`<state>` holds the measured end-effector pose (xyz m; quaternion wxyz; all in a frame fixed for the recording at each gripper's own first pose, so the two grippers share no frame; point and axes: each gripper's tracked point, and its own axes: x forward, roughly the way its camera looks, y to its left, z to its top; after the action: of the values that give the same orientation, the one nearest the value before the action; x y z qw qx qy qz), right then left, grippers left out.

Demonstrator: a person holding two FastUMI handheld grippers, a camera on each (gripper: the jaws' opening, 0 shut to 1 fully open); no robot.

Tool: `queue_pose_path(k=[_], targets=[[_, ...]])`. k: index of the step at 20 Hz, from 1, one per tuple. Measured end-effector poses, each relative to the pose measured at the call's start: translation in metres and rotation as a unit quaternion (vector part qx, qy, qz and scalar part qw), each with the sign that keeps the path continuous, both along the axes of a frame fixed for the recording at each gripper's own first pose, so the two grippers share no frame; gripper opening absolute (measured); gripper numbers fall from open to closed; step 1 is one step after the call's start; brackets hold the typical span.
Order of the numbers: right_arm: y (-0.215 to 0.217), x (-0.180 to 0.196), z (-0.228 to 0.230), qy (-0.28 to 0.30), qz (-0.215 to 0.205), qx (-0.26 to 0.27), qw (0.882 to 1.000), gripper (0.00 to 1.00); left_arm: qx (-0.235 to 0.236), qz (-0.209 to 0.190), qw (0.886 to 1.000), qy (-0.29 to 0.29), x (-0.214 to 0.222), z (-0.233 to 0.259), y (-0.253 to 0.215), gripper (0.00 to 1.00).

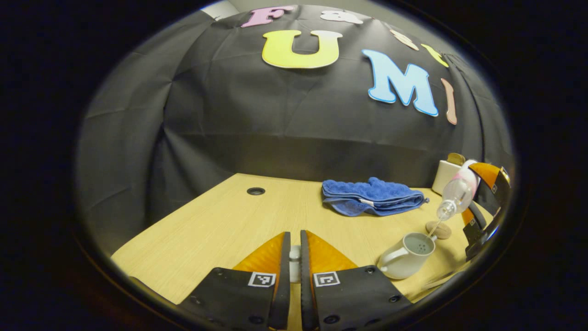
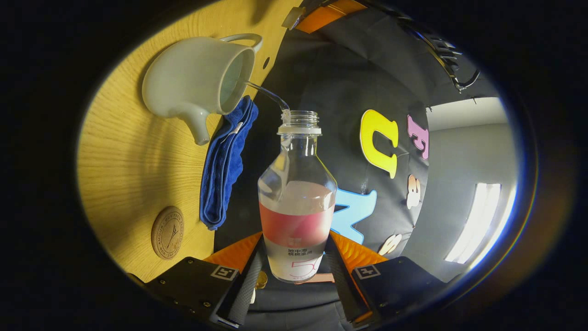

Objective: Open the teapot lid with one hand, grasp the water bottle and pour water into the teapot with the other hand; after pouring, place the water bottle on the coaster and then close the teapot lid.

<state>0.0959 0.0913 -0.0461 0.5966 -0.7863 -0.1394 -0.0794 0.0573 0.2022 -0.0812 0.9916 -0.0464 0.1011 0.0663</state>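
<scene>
Pouring from the clear plastic water bottle [image 2: 297, 202], clamped between its fingers, the right gripper [image 2: 294, 271] sends a thin stream into the open white ceramic teapot [image 1: 406, 257] on the wooden table [image 1: 216, 230], just beside the round wooden coaster [image 2: 167, 232]. The left gripper [image 1: 294, 266] is nearly closed on a small white thing, probably the lid.

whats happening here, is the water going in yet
Yes. The right tongs are shut on the bottle, tipped over so a thin stream runs from its mouth into the open teapot on the table. The left tongs are off to the side, shut on a small white piece that looks like the lid. The coaster lies bare beside the blue cloth.
</scene>
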Motion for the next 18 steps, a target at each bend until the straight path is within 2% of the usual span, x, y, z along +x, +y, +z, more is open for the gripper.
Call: queue_pose_path(k=[18], targets=[[0.0004, 0.0022, 0.0052, -0.019, 0.001, -0.029, 0.999, 0.77, 0.004, -0.008, 1.000, 0.008, 0.0010, -0.0036, -0.0058, 0.17]])
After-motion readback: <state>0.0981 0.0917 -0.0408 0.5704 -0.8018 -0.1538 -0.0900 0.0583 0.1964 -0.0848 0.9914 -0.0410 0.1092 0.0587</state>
